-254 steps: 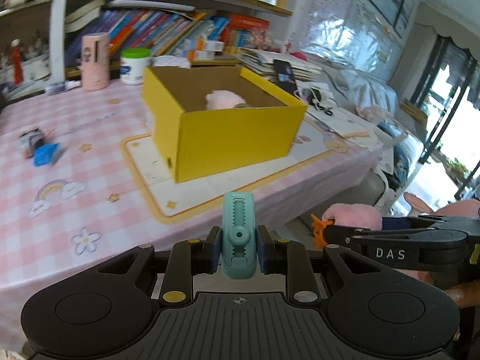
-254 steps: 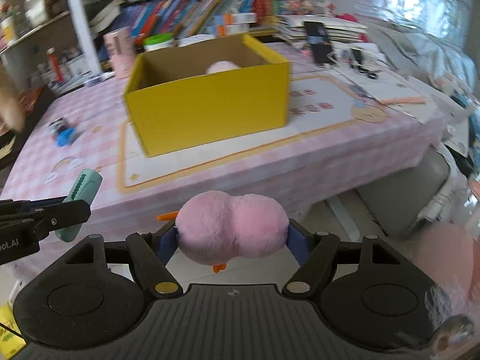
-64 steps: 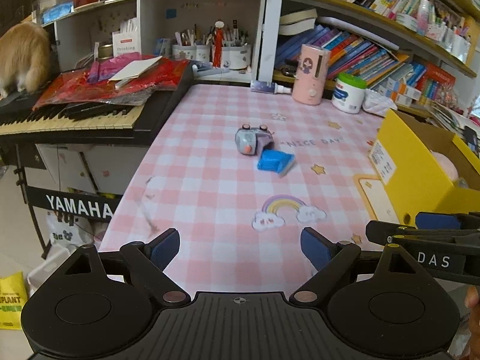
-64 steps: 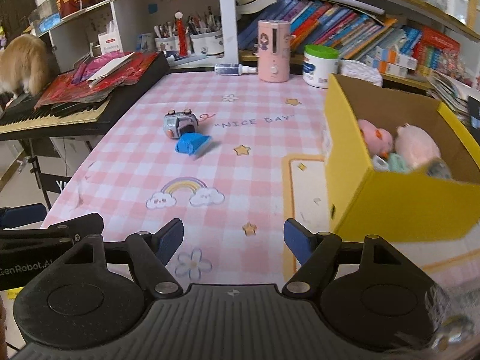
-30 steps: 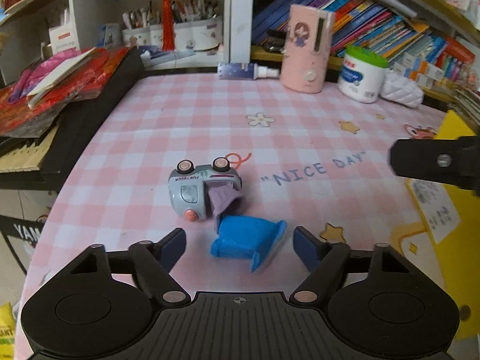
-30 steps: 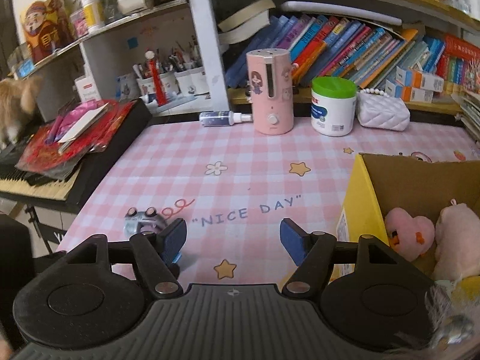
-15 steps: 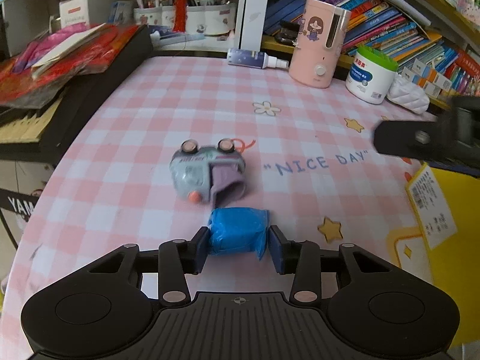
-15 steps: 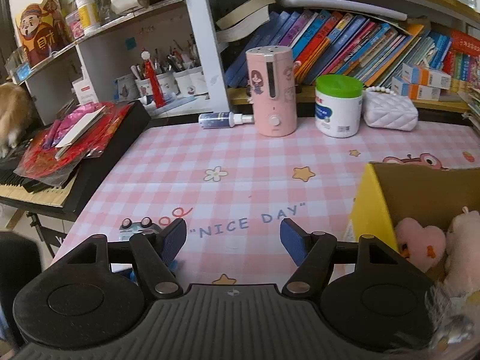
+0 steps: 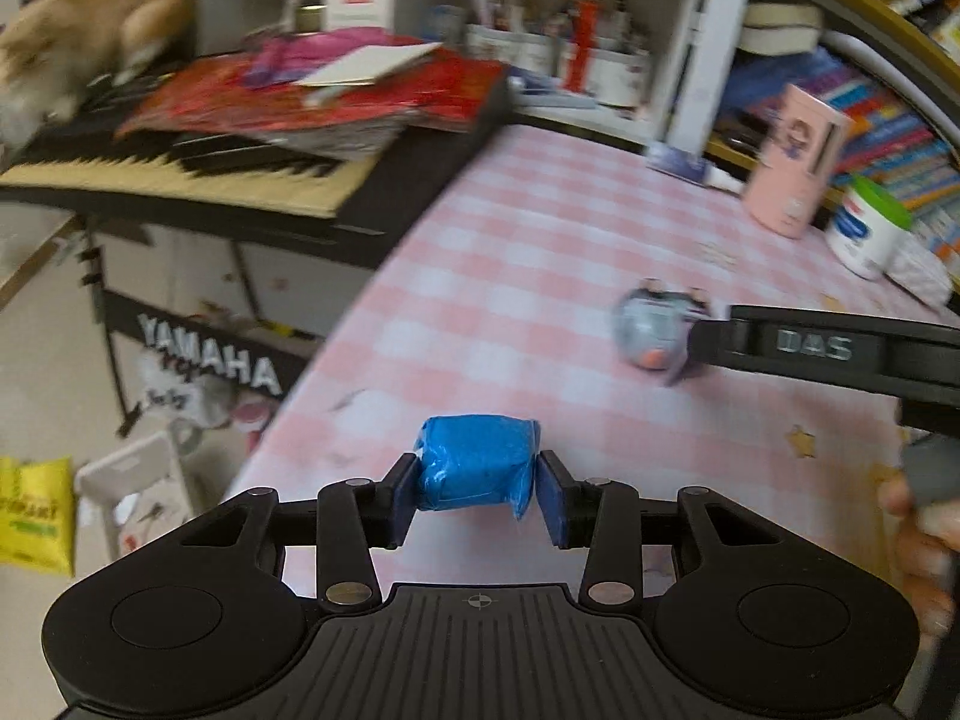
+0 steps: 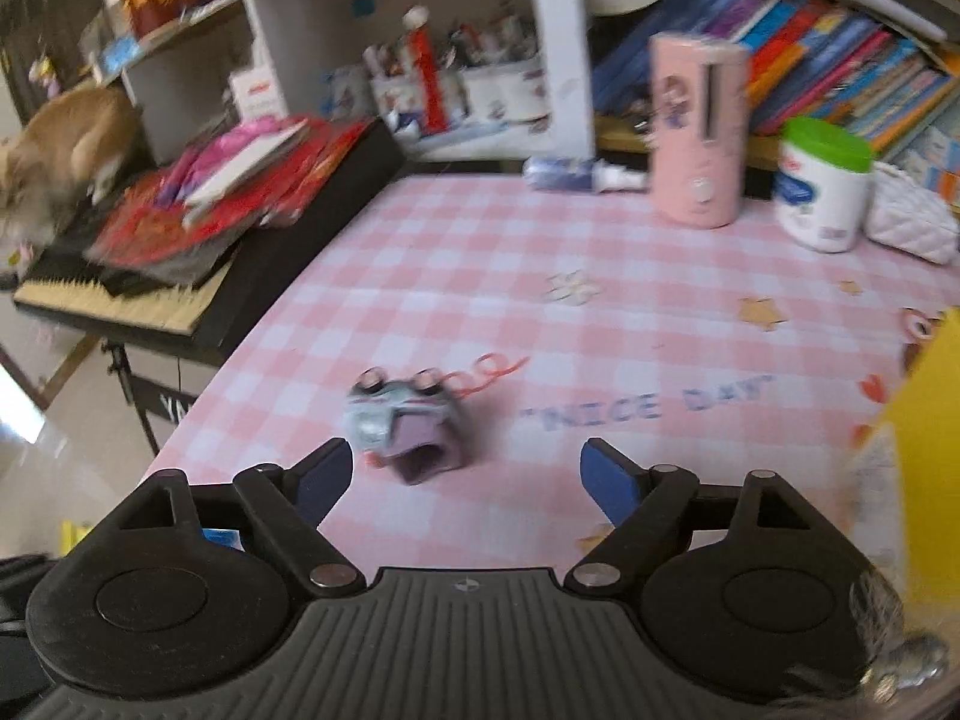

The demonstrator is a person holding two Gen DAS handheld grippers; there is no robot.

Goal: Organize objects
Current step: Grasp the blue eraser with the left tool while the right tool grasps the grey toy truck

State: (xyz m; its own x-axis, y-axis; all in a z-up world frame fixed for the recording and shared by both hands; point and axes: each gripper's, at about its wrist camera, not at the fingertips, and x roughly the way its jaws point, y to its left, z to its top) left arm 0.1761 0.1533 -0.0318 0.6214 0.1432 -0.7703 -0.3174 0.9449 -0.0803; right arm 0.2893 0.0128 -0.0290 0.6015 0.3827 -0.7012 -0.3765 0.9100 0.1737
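We saw a small blue packet point(image 9: 474, 468), crinkled and foil-like, boxy with a pinched flap at its lower right corner. It sat clamped between the pads of the left gripper point(image 9: 475, 495), raised off the table point(image 9: 540, 252) and hanging over its near left edge, with the floor showing beneath on the left. Pads pressed both short sides of the packet.

The second thing was a toy car point(image 10: 405, 426): grey-blue rounded body, purple scoop-shaped part at the front, lying upside down with small wheels pointing up. It lay on the pink checked tablecloth near the table's left edge, well short of the back edge where a pink canister point(image 10: 699, 132) and a white jar point(image 10: 822, 186) with a green lid stood. Both views were motion-blurred, so we could not tell finer detail on the car.

The right gripper point(image 10: 465, 477) pointed down at a slant toward the car, jaws wide and opening, pads touching nothing; the car lay just ahead of the left pad, not between them. In the left wrist view the right gripper's black finger reached in from the right edge, its tip right beside the car; we could not tell if it touched. Part of a hand point(image 9: 918, 534) showed at the lower right of that view. A yellow box point(image 10: 927, 420) edged in at the table's right side.
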